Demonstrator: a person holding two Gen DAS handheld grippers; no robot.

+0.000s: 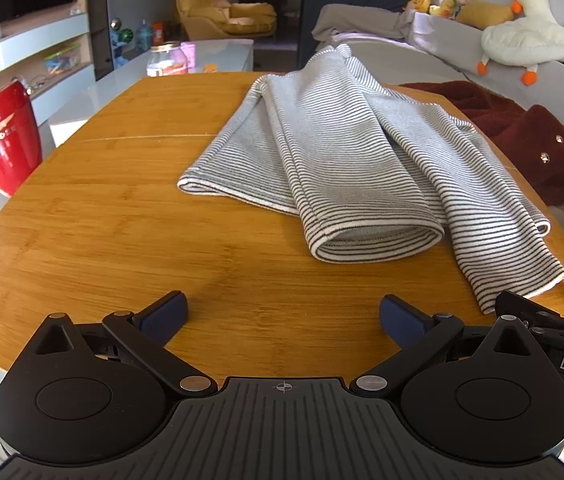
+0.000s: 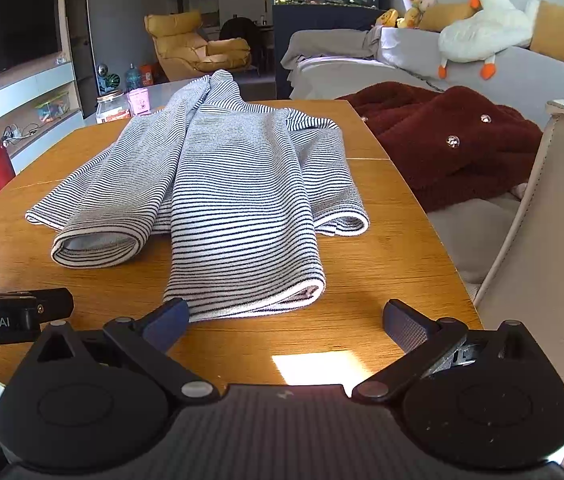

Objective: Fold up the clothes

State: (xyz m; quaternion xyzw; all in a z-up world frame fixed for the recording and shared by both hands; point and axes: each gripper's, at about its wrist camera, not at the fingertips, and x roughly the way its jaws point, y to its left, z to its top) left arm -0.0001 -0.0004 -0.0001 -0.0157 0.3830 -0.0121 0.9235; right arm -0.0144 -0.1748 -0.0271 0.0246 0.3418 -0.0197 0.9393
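A grey-and-white striped garment (image 1: 345,152) lies on the wooden table (image 1: 122,216), with two long parts running toward me, their ends folded over. It also shows in the right wrist view (image 2: 222,184). My left gripper (image 1: 282,316) is open and empty above bare wood, near and left of the garment's ends. My right gripper (image 2: 285,320) is open and empty; its left fingertip (image 2: 170,318) is at the near hem of the right-hand part. The right gripper's tip shows at the left wrist view's right edge (image 1: 541,312).
A dark red fleece garment (image 2: 441,136) lies beyond the table's right edge on a grey sofa (image 2: 521,76) with a plush goose (image 2: 481,28). A cream chair back (image 2: 541,240) stands at the right. A red stool (image 1: 2,136) stands left of the table.
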